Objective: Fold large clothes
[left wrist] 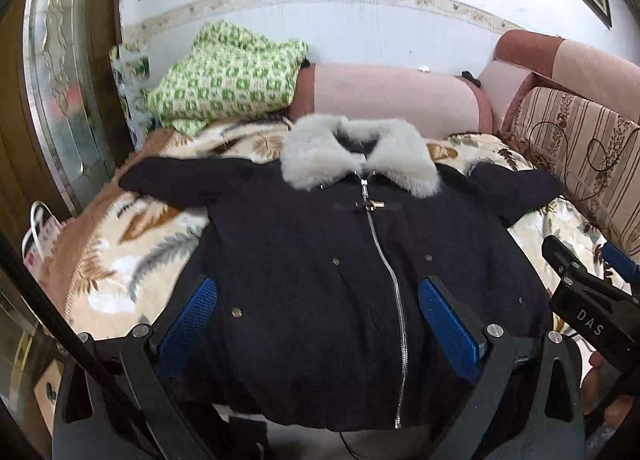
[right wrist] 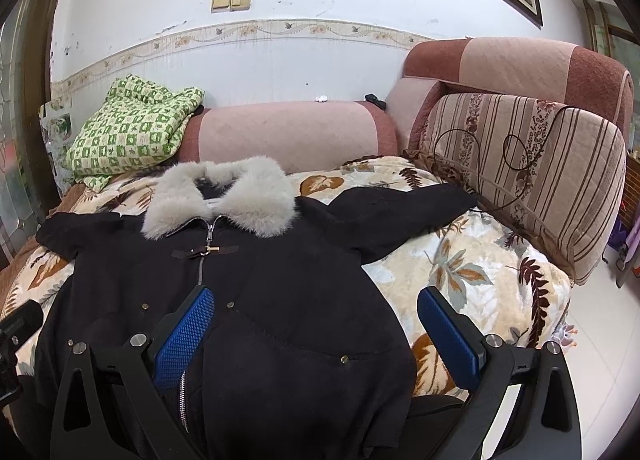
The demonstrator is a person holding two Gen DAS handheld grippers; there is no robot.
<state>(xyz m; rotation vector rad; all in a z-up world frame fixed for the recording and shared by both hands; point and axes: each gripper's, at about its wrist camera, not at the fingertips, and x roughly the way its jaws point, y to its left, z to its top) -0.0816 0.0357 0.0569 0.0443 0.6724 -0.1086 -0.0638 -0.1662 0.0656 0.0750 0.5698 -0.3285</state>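
A black zip-up jacket (left wrist: 304, 260) with a grey fur collar (left wrist: 360, 156) lies face up and spread flat on a leaf-patterned blanket (left wrist: 132, 244), sleeves out to both sides. My left gripper (left wrist: 318, 316) is open above the jacket's lower front, empty. In the right wrist view the jacket (right wrist: 280, 300) and its collar (right wrist: 224, 196) lie left of centre. My right gripper (right wrist: 316, 328) is open above the jacket's lower right side, empty. The right gripper's body (left wrist: 580, 300) shows at the left view's right edge.
A green checked garment (left wrist: 228, 80) is heaped at the back left on the pink sofa arm (left wrist: 384, 96). A striped cushion (right wrist: 532, 176) stands at the right. A glass door (left wrist: 60, 100) is at the left. White floor (right wrist: 600, 320) lies right of the sofa.
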